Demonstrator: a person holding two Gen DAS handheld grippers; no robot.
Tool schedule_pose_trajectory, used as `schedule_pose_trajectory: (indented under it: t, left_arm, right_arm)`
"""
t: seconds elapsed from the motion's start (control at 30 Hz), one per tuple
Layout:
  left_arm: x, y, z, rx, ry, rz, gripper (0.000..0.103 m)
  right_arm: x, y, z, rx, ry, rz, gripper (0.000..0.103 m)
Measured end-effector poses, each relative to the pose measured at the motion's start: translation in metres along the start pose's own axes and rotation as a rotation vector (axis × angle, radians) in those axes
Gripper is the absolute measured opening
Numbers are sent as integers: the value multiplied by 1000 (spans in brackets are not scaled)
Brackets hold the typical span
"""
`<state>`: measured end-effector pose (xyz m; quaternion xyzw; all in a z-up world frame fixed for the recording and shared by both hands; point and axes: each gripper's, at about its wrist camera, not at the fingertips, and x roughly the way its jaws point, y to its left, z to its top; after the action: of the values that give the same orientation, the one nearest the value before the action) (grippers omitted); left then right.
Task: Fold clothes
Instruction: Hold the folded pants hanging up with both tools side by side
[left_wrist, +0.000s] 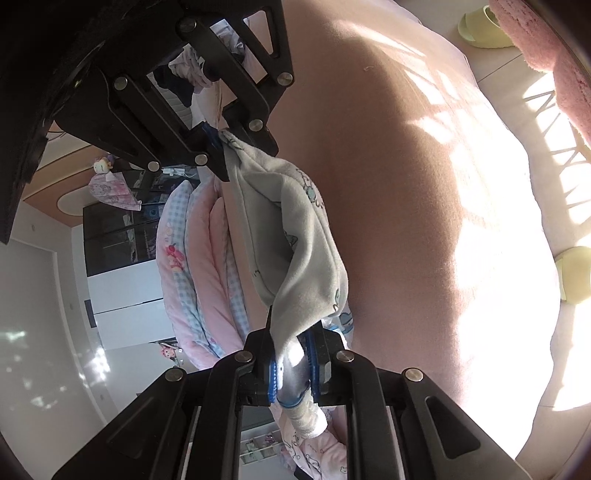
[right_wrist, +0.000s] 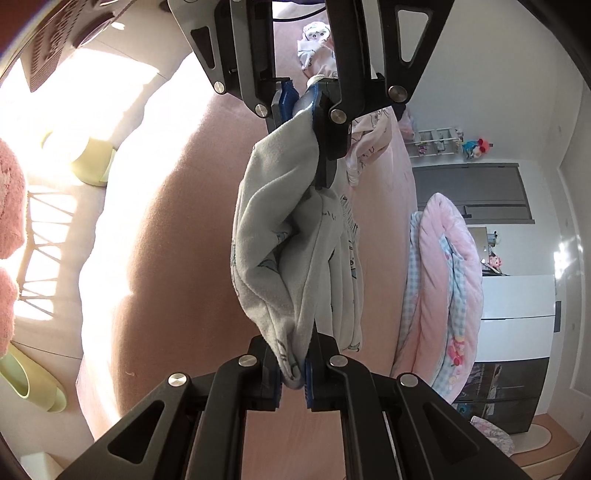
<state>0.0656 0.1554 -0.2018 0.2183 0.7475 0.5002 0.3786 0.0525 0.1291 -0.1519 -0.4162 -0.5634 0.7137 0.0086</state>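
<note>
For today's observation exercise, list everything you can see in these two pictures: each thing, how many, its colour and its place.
garment: one, pale grey with small printed figures, held up between both claws above the bed
bed cover: one, pink, under the garment, partly in sunlight
quilt: one, pink and blue check, rolled along the bed's far side
slippers: two, pale yellow-green, on the floor beside the bed
rug: one, pink and fluffy, on the floor near the slippers
left claw: one, black with blue pads, shut on the garment
right claw: one, black with blue pads, shut on the garment
</note>
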Motion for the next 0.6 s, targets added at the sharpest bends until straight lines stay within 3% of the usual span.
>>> schedule_pose_trajectory:
  t: [0.6]
  left_arm:
    - [13, 30, -11, 2, -16, 30, 13]
  right_arm:
    - [8, -62, -17, 241, -28, 143, 6]
